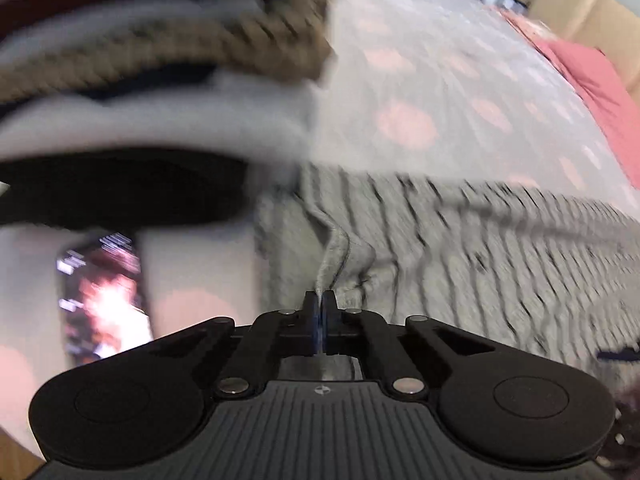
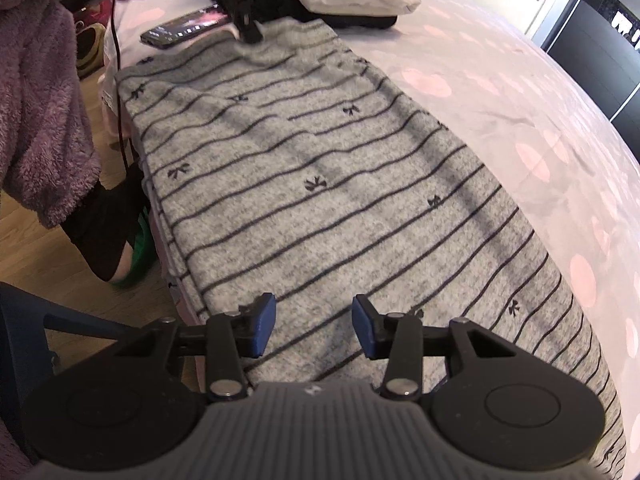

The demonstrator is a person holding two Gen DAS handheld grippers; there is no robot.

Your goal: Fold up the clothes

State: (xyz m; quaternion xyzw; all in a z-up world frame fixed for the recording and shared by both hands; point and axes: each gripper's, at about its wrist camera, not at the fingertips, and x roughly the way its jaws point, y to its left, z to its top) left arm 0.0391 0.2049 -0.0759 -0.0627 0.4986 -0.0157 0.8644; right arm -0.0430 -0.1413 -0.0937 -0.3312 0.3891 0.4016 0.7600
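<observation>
bed (image 2: 500,92) spotted cover | striped grey garment (image 2: 320,184) flat along our near edge | left gripper (image 1: 319,300) clamped on its far corner | right gripper (image 2: 314,324) half open, empty, above near end | risk: thin pinch slips, fold skews

The left wrist view is smeared with motion blur: the striped grey garment (image 1: 460,248), the stack of folded clothes (image 1: 160,80) beyond it and the phone (image 1: 104,296) beside it all lose detail. In the right wrist view the garment's near end runs under the right tongs (image 2: 314,326) and off the bottom edge, and the stack is cut by the top edge.
</observation>
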